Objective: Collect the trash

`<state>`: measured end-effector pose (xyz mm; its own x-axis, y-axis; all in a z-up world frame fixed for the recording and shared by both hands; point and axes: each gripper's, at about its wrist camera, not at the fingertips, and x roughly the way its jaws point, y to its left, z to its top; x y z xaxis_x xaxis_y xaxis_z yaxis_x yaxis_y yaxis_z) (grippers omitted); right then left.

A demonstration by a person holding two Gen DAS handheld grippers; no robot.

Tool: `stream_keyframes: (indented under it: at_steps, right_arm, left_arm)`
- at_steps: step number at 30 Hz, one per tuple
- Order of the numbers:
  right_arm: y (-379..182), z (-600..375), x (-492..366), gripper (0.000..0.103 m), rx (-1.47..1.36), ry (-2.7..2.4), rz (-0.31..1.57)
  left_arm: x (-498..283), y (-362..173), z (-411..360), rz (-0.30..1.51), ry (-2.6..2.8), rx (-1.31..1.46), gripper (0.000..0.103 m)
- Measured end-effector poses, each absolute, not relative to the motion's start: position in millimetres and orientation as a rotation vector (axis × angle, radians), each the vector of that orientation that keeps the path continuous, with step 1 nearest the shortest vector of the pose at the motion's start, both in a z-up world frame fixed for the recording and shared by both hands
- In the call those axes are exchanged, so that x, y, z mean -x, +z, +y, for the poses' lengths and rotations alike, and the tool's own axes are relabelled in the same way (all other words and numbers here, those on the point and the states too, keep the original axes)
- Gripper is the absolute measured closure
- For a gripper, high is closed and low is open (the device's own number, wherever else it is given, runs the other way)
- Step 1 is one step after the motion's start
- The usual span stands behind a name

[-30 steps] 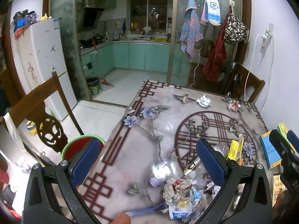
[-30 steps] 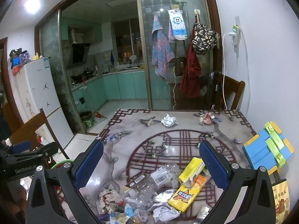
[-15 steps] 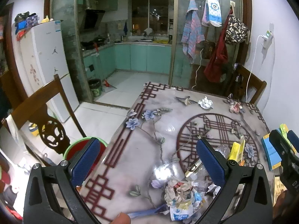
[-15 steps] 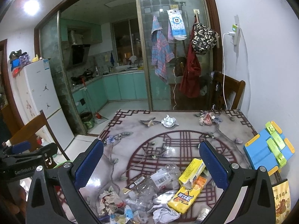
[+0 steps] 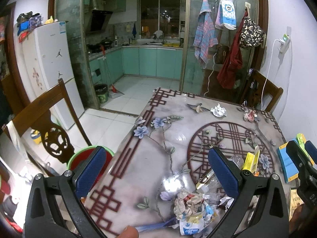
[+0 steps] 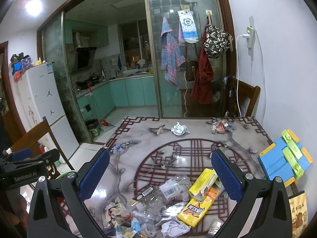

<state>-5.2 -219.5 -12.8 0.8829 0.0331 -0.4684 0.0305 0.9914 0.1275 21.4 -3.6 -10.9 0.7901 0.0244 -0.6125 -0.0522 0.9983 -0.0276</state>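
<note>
Left wrist view: the patterned table (image 5: 158, 158) fills the lower frame, with a wooden chair (image 5: 45, 119) and a red bin with a green rim (image 5: 87, 154) beside its left edge. The left gripper (image 5: 158, 170) hangs above the near left part of the table, its blue-padded jaws spread wide with nothing between them. The right gripper (image 5: 303, 162) shows at the right border, too cropped here to judge.

The right wrist view shows the right gripper (image 6: 160, 176) likewise wide open and empty, above the heap of trash at the table's near edge. That heap holds a crushed clear plastic bottle (image 6: 170, 188), a yellow carton (image 6: 204, 180) touching a yellow snack packet (image 6: 196, 208), crumpled printed paper (image 6: 116, 214) and a white paper wad (image 6: 174, 228). A blue and green clip board (image 6: 285, 158) lies near the right edge. Well apart, toward the far end, sit a foil ball (image 6: 179, 129) and a reddish crumpled wrapper (image 6: 218, 127).
</note>
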Motion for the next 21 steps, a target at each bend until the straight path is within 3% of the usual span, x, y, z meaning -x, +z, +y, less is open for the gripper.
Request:
stream_keyframes:
  at_steps: [21]
  right_arm:
    - [-24.1,-224.5,1.7,0.0,-0.173,0.024,0.536]
  left_arm:
    - [-28.9,-29.9,-3.3,0.722,-0.031,0.045,0.0]
